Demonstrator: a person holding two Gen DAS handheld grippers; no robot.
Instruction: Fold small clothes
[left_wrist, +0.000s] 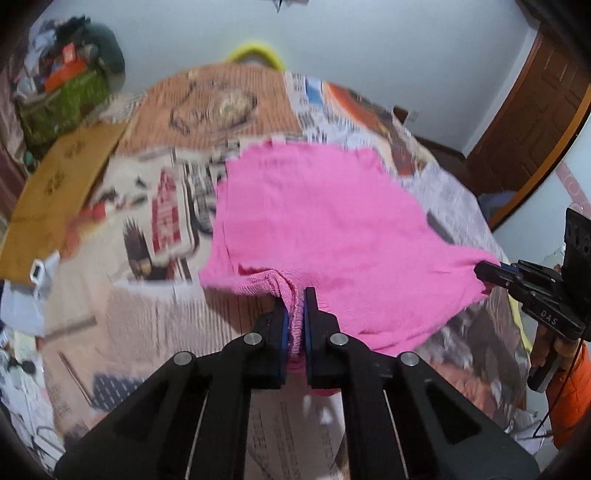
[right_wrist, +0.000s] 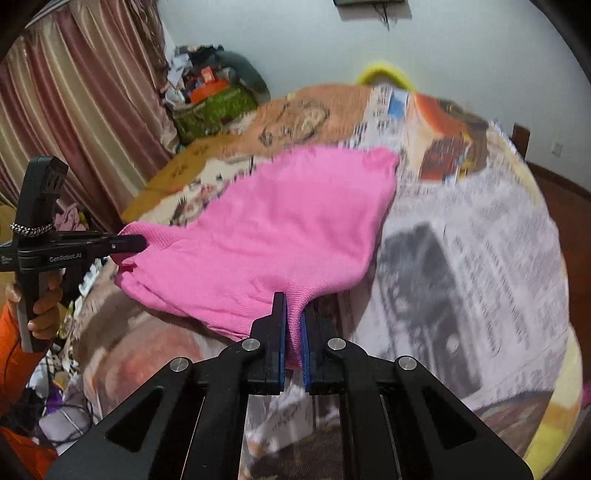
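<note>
A bright pink knit garment (left_wrist: 317, 236) — soft, light and limp — is stretched between two hand-held grippers above a round table. It looks like thin ribbed jersey that will sag wherever it is unsupported and bunch where it is pinched, so it is best held by its corners or hem, as here, and not by the middle. It seems neither slippery nor fragile, though a stretchy knit may pull out of shape under tension.

The cloth is one solid pink with no print. Its far edge lies on or just above the table; motion blur makes it hard to tell which. The near edge is lifted, with a ribbed band gathered into folds at each held point.

The left gripper (left_wrist: 294, 317) is closed on a bunched near corner, blue pads pressing the fabric from both sides. The right gripper (right_wrist: 293, 321) is likewise clamped on the opposite near corner. Each wrist view shows the other tool at its edge, held in a hand with an orange sleeve.

The table (right_wrist: 480, 258) is covered in newspaper sheets and an orange patterned cloth (left_wrist: 207, 99). Beyond it are a yellow chair back (left_wrist: 256, 51), a cluttered green box (right_wrist: 210, 107), pink-striped curtains (right_wrist: 81, 110) and a wooden door (left_wrist: 532, 122).
</note>
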